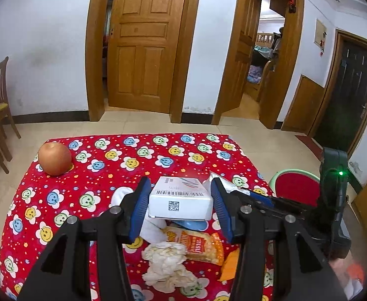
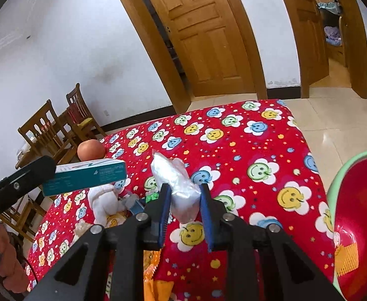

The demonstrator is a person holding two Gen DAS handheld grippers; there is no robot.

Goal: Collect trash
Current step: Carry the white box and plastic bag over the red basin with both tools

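Note:
My left gripper is shut on a white and teal carton box and holds it above the red smiley tablecloth; the box also shows in the right wrist view. My right gripper is shut on a crumpled silvery plastic wrapper, lifted over the table. Below lie a crumpled white tissue, an orange snack packet and a white cloth. A red bin with a green rim stands at the table's right side.
An apple sits at the table's far left corner. Wooden chairs stand by the left wall. Wooden doors and tiled floor lie beyond the table. An orange mesh piece lies in the bin.

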